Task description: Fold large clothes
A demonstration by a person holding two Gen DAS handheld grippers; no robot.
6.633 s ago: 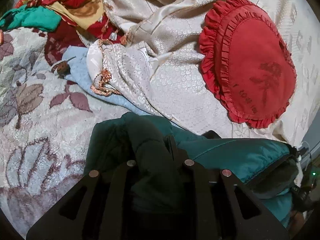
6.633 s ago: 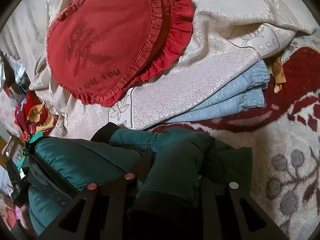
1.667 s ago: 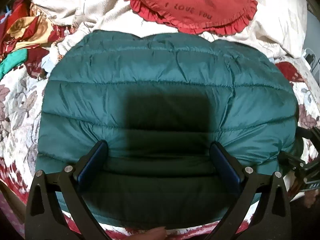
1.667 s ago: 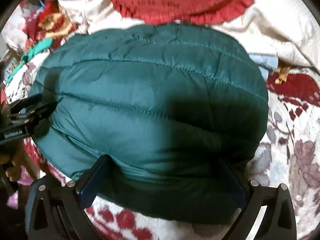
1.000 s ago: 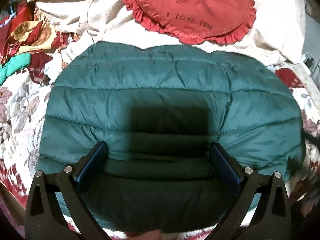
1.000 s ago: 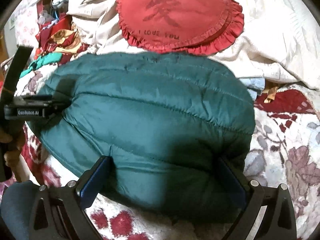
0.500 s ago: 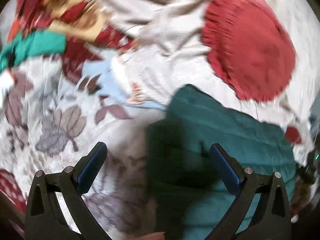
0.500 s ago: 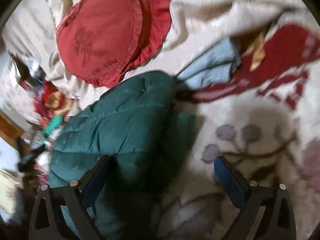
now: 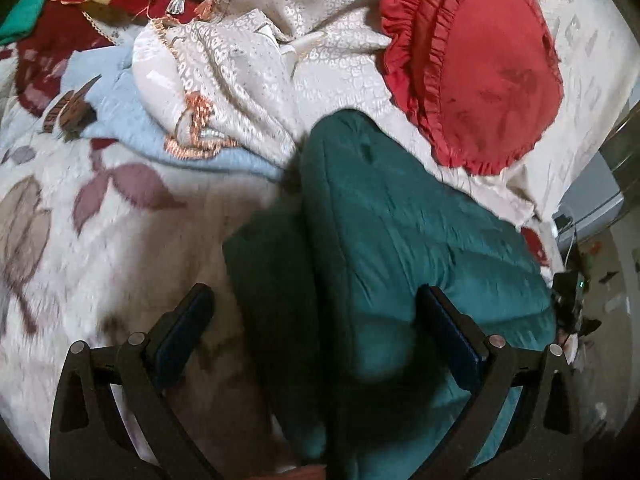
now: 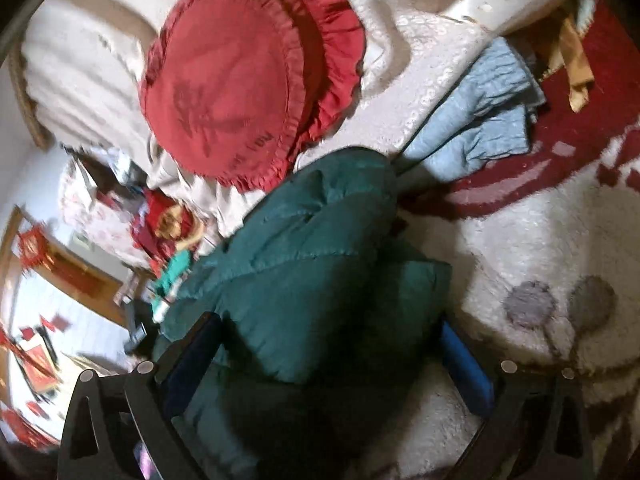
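The left gripper (image 9: 316,312) has black, triangular cut-out fingers (image 9: 460,344) lined with dark blue pads and fastened by round silver screws. The right gripper (image 10: 328,344) is built the same: black frame, blue pads (image 10: 466,364), silver screws.

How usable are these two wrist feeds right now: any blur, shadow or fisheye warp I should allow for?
Left wrist: floral blanket smeared by motion, green jacket in deep shadow at its near fold. Right wrist: room at left streaked, red cushion soft. Both views bow at the rim.
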